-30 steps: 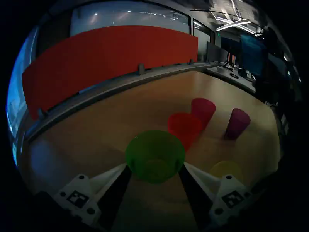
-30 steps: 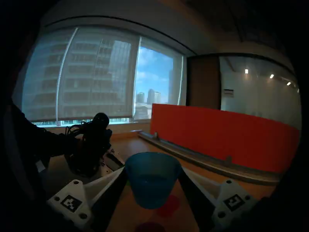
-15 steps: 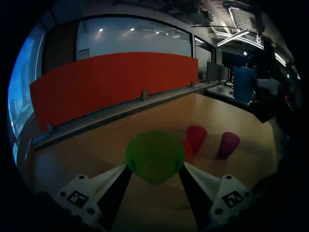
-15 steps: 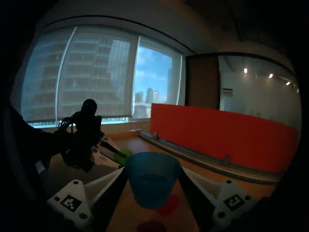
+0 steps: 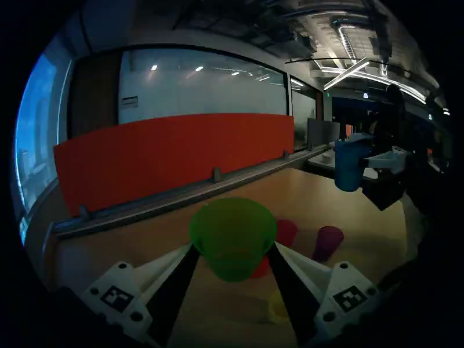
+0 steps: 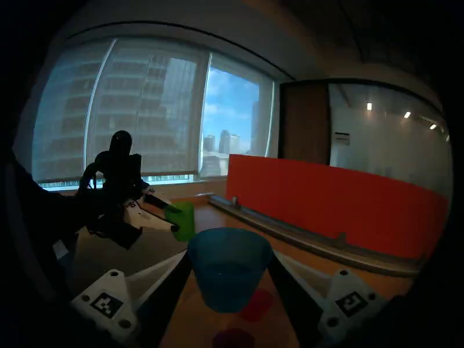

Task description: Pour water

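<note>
1. The window (image 6: 145,110) took up the far wall in the right gripper view, with daylight and tall buildings behind it
2. The red partition (image 5: 174,151) ran along the far edge of the table (image 5: 127,232), mounted on a grey rail
3. The table was a wooden top; the loose cups stood on it to the right of centre in the left gripper view
4. The left gripper (image 5: 232,248) was clamped on the green cup (image 5: 233,238), one finger pressed against each side of the cup wall. The cup was upright, mouth up, and held clear above the table. In the right gripper view this gripper appeared at the left, a dark sleeve behind it, with the green cup at its tip
5. The right gripper (image 6: 229,255) was clamped on the blue cup (image 6: 229,269), both fingers against its sides. The cup was upright and raised above the table. A faint level line showed inside, which looked like water. In the left gripper view the blue cup hung at the far right, well apart from the green cup and higher than the loose cups
6. On the table stood a red cup (image 5: 285,231), just beside the green cup in that view, a purple cup (image 5: 328,242) near it to the right, and a yellow cup (image 5: 277,305) closest to the camera, partly hidden by a finger
</note>
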